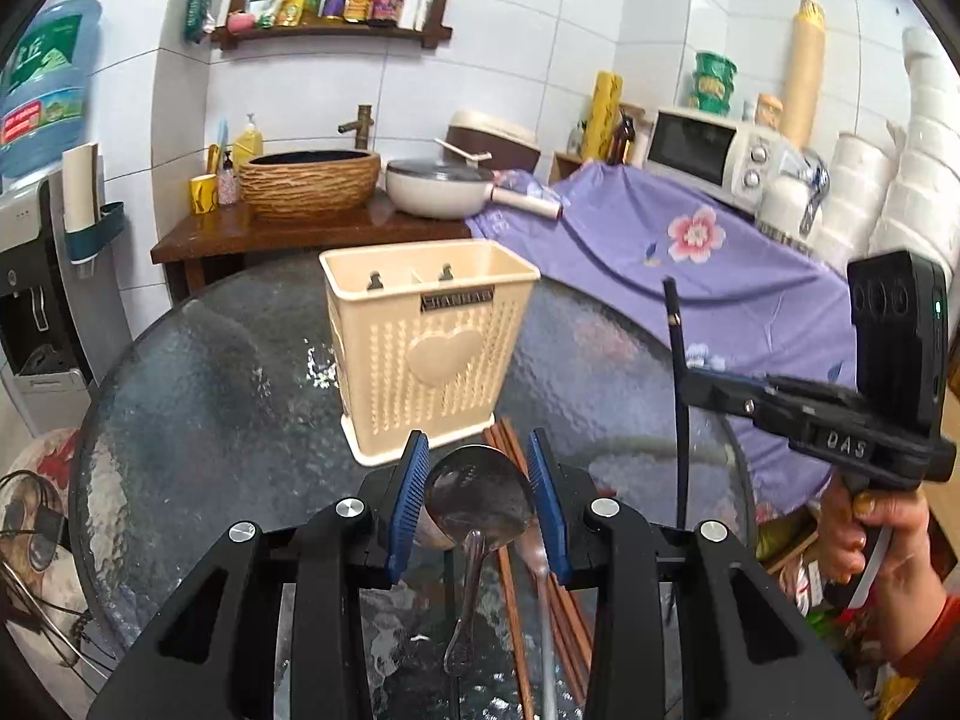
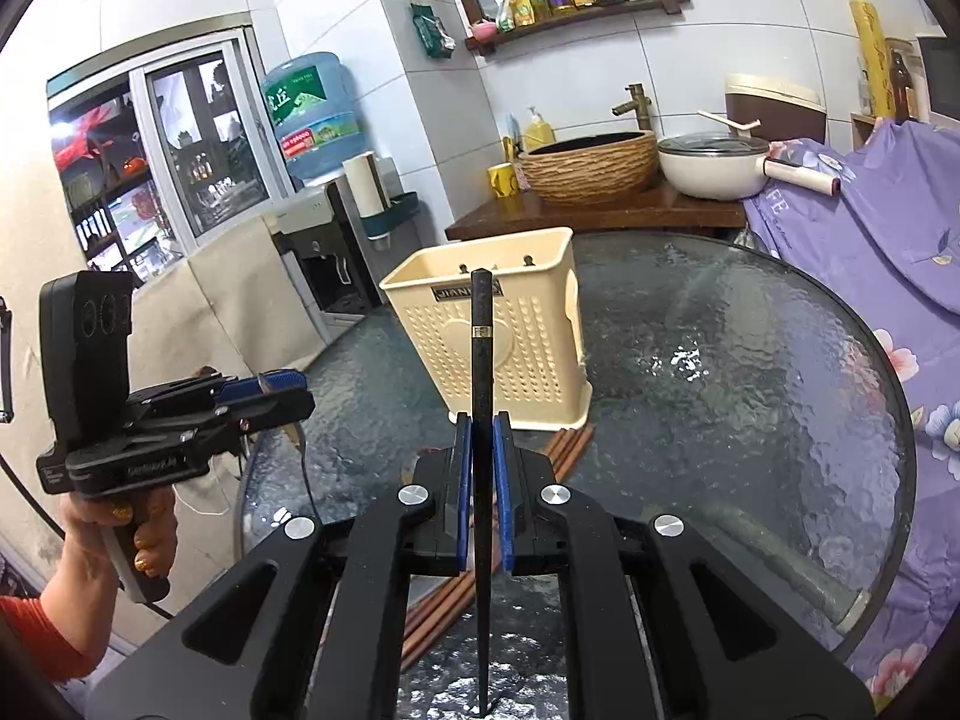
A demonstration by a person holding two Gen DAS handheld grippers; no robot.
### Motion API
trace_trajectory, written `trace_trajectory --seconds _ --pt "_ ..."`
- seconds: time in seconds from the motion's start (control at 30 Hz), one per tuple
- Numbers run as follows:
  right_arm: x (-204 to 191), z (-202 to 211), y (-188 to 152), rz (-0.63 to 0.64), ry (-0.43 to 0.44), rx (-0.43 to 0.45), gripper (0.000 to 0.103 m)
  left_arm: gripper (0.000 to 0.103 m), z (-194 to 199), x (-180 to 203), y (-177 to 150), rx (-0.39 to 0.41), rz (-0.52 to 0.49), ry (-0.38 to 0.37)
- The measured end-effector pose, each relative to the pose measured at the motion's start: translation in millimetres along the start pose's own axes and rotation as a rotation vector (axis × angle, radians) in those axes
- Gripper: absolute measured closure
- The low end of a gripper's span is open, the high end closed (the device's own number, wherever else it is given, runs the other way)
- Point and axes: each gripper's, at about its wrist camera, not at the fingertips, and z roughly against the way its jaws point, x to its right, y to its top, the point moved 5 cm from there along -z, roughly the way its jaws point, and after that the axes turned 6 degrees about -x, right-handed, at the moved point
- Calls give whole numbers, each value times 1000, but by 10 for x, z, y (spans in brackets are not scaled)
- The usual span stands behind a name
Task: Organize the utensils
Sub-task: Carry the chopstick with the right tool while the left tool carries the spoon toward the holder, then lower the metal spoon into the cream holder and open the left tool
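Note:
A cream perforated utensil holder (image 1: 429, 354) with two compartments stands on the round glass table (image 1: 228, 372); it also shows in the right wrist view (image 2: 510, 336). My left gripper (image 1: 479, 450) is shut on a metal spoon (image 1: 477, 504), bowl between the blue pads, held above the table in front of the holder. My right gripper (image 2: 482, 420) is shut on a black chopstick (image 2: 480, 396) held upright, a little short of the holder; the chopstick also shows in the left wrist view (image 1: 678, 396). Brown chopsticks (image 2: 564, 444) and a second spoon (image 1: 543, 588) lie on the table below.
A wooden counter (image 1: 240, 237) behind the table holds a woven basin (image 1: 309, 180) and a white pan (image 1: 435, 186). A purple flowered cloth (image 1: 690, 252) covers furniture at the right, with a microwave (image 1: 714, 150). A water dispenser (image 2: 318, 114) stands at the left.

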Motion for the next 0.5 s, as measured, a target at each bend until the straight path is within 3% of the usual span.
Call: trace_trajectory --seconds 0.5 --pt "-211 66 307 46 53 29 95 70 79 -29 380 52 34 -7"
